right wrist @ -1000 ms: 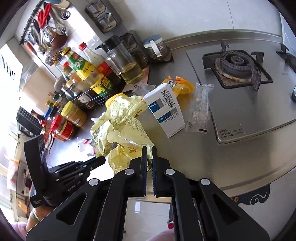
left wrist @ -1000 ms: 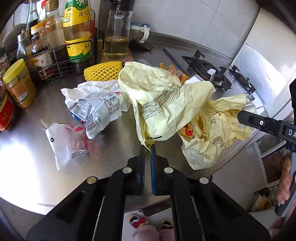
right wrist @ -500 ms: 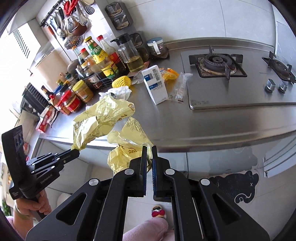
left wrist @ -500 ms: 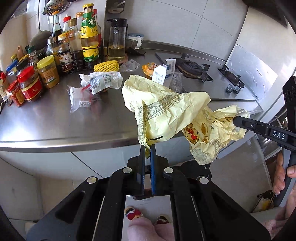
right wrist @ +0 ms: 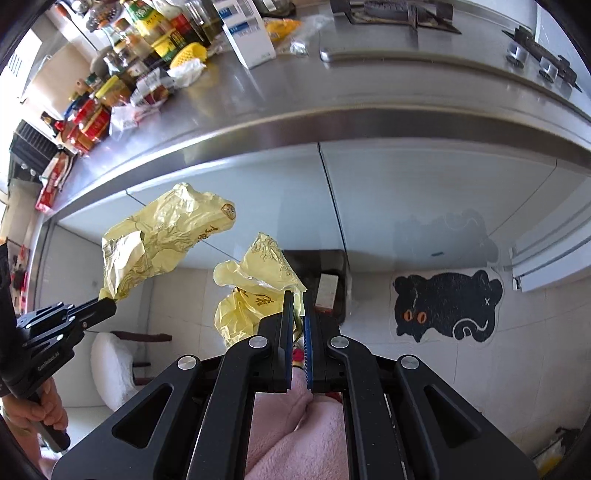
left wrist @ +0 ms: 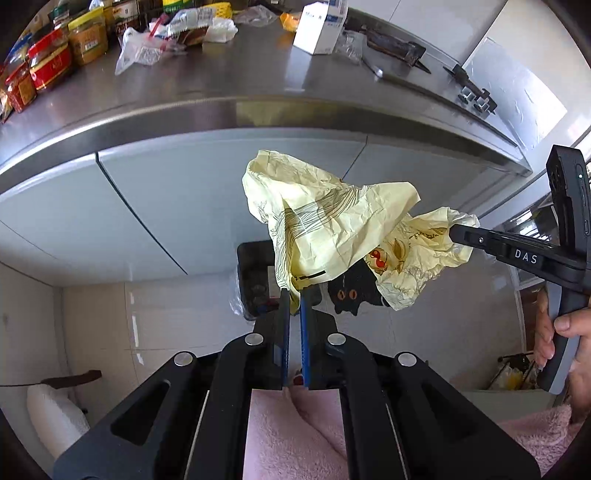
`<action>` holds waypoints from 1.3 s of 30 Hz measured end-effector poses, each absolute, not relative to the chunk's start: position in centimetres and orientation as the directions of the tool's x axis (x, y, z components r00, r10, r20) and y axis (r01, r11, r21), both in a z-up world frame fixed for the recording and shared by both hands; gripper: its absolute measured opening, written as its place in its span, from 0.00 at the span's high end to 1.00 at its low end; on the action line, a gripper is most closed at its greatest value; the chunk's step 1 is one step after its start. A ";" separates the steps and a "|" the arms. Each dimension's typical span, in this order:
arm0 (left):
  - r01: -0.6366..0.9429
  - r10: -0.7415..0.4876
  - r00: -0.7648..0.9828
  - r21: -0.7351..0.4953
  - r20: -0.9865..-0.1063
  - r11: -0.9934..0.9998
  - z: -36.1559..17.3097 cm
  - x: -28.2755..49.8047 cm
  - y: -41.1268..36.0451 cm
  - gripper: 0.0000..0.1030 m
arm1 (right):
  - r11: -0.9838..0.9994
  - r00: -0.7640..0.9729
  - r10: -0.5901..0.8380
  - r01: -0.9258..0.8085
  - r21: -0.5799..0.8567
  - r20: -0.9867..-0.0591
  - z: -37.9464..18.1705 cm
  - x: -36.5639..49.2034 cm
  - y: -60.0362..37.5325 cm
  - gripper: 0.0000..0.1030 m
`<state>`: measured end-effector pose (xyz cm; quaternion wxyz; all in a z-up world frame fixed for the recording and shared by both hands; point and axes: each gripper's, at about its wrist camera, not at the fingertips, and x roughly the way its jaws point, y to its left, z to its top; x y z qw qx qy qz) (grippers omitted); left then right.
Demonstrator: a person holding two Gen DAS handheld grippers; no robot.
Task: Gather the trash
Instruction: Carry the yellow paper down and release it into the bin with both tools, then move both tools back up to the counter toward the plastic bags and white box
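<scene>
A crumpled yellow plastic bag (left wrist: 332, 229) hangs in the air below the steel counter edge, stretched between both grippers. My left gripper (left wrist: 293, 295) is shut on one corner of it. My right gripper (right wrist: 298, 299) is shut on the other end (right wrist: 255, 295); it shows in the left wrist view (left wrist: 458, 232) pinching the bag. The left gripper shows in the right wrist view (right wrist: 107, 302). A black bin (left wrist: 255, 280) stands on the floor under the bag, also in the right wrist view (right wrist: 325, 280), with some waste inside.
On the steel counter (left wrist: 207, 85) lie wrappers (left wrist: 147, 48), a white and blue box (left wrist: 321, 26), jars (left wrist: 51, 62) and bottles. A gas hob (right wrist: 399, 11) is at the right. A black cat mat (right wrist: 447, 306) lies on the floor. A white stool (right wrist: 114, 365) stands at the left.
Both grippers have carried the yellow bag off the counter and down in front of the cabinets, above the black bin. Both stay shut on it.
</scene>
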<state>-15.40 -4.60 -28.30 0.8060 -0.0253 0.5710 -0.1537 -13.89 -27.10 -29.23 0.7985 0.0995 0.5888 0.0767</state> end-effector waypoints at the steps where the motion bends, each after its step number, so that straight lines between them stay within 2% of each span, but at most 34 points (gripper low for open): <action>1: 0.211 -0.277 0.279 -0.222 -0.920 0.952 -29.7 -15.0 -4.7 0.96 | 0.970 0.275 0.234 0.000 0.244 -0.932 -30.7 -13.5 -26.9 0.94; 11: 0.161 -0.252 0.112 -0.233 -0.961 0.959 -42.8 -9.6 -6.0 0.96 | 0.961 0.164 0.243 0.097 0.261 -0.956 -44.2 -10.5 -25.4 0.94; 21: 0.157 -0.245 0.041 -0.236 -0.969 0.959 -52.7 -5.9 -8.0 0.96 | 0.967 0.023 0.177 0.181 0.178 -0.984 -53.8 -6.1 -24.4 0.94; 25: 0.162 -0.263 0.003 -0.259 -0.965 0.952 -55.3 -5.1 -8.6 0.95 | 0.954 0.004 0.213 0.216 0.209 -0.977 -55.7 -5.0 -24.2 0.90; 28: 0.164 -0.264 -0.016 -0.263 -0.964 0.951 -56.1 -5.3 -8.2 0.86 | 0.950 -0.019 0.218 0.231 0.208 -0.976 -56.5 -4.4 -24.1 0.89; 29: 0.165 -0.266 -0.017 -0.265 -0.964 0.950 -56.2 -5.2 -8.1 0.78 | 0.952 -0.025 0.209 0.231 0.198 -0.978 -56.6 -4.3 -24.1 0.88; 30: 0.164 -0.266 -0.014 -0.265 -0.964 0.950 -56.0 -5.2 -8.1 0.68 | 0.951 -0.027 0.212 0.235 0.200 -0.977 -56.5 -4.3 -24.1 0.77; 31: 0.165 -0.267 -0.010 -0.265 -0.964 0.950 -55.7 -5.3 -7.9 0.65 | 0.948 -0.023 0.219 0.242 0.207 -0.975 -56.4 -4.2 -24.3 0.46; 32: 0.166 -0.270 -0.006 -0.268 -0.963 0.949 -55.4 -5.2 -7.9 0.59 | 0.942 -0.005 0.228 0.253 0.219 -0.974 -55.9 -4.2 -24.4 0.30; 33: 0.167 -0.274 -0.001 -0.270 -0.962 0.948 -54.9 -5.3 -7.7 0.57 | 0.940 0.018 0.226 0.259 0.223 -0.974 -55.4 -4.1 -24.6 0.24; 35: 0.170 -0.270 0.009 -0.265 -0.963 0.949 -54.1 -5.3 -7.7 0.56 | 0.939 0.027 0.230 0.257 0.229 -0.973 -54.5 -3.8 -24.5 0.24; 37: 0.170 -0.270 0.019 -0.263 -0.963 0.950 -52.9 -5.3 -7.5 0.48 | 0.938 0.038 0.234 0.252 0.236 -0.972 -53.5 -3.4 -24.5 0.23; 38: 0.171 -0.270 0.025 -0.262 -0.962 0.950 -52.2 -5.4 -7.4 0.40 | 0.938 0.043 0.238 0.248 0.241 -0.970 -52.8 -3.3 -24.5 0.20; 39: 0.175 -0.271 0.034 -0.261 -0.962 0.949 -51.4 -5.5 -7.4 0.35 | 0.937 0.048 0.245 0.247 0.249 -0.968 -52.1 -3.3 -24.6 0.13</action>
